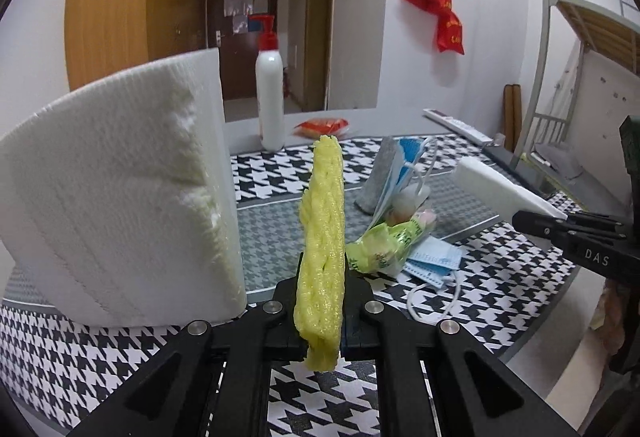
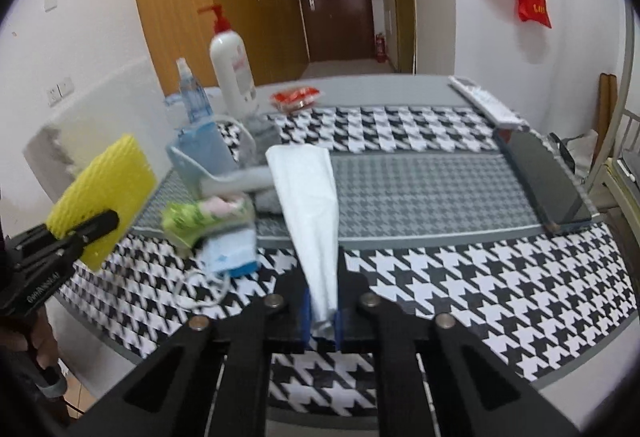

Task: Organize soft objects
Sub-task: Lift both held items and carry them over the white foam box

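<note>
While left gripper (image 1: 320, 301) is clenching yellow foam sheet (image 1: 324, 249), right gripper (image 2: 322, 317) is clenching white foam sheet (image 2: 312, 205) over table's (image 2: 440, 277) near edge.

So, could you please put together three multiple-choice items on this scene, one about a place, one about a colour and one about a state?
1. Where does the white pump bottle stand?
A. at the far side of the table
B. on the floor
C. on the bed frame

2. What colour is the foam net in the left gripper?
A. red
B. yellow
C. blue

3. What is the right gripper doing?
A. open over the masks
B. shut on nothing
C. shut on the white foam sheet

Answers: 1 A, it stands behind the pile by the far edge; 2 B, the net between the fingers is yellow; 3 C, the sheet is pinched between the pads.
</note>
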`<state>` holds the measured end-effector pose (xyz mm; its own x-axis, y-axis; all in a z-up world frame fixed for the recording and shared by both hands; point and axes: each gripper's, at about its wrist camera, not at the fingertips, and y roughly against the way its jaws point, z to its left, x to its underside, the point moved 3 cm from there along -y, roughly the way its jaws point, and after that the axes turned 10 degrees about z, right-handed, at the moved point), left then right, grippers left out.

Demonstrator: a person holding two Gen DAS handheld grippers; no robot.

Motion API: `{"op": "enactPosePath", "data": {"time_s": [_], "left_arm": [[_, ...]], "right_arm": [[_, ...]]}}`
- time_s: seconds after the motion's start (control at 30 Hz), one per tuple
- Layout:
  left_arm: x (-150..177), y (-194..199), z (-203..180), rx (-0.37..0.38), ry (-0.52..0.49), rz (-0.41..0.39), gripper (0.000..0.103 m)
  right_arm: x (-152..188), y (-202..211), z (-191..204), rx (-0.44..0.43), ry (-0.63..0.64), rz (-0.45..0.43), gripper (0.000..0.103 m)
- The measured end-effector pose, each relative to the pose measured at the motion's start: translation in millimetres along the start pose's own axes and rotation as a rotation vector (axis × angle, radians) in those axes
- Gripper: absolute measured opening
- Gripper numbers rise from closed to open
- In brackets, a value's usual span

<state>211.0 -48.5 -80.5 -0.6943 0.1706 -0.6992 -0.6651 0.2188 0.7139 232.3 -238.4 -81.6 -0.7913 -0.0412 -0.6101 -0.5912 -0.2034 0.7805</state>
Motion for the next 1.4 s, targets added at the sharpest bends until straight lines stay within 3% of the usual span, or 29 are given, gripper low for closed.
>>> {"op": "enactPosePath", "data": {"time_s": [0.43, 0.97, 1.4], "left_arm": [[-10, 28, -3, 0.029, -0.04, -0.08, 0.01], [-36, 60, -4, 0.025, -0.045, -0.164, 0.01], [-58, 78, -3, 0.021, -0.046, -0.228, 0.01]], "right_arm": [[-2, 39, 19, 0.029, -0.003, -0.116, 0.011], [-20, 79, 21, -0.01, -0.037, -0.23, 0.011], [-41, 95, 36, -0.038, 0.018, -0.303, 0.011]]}}
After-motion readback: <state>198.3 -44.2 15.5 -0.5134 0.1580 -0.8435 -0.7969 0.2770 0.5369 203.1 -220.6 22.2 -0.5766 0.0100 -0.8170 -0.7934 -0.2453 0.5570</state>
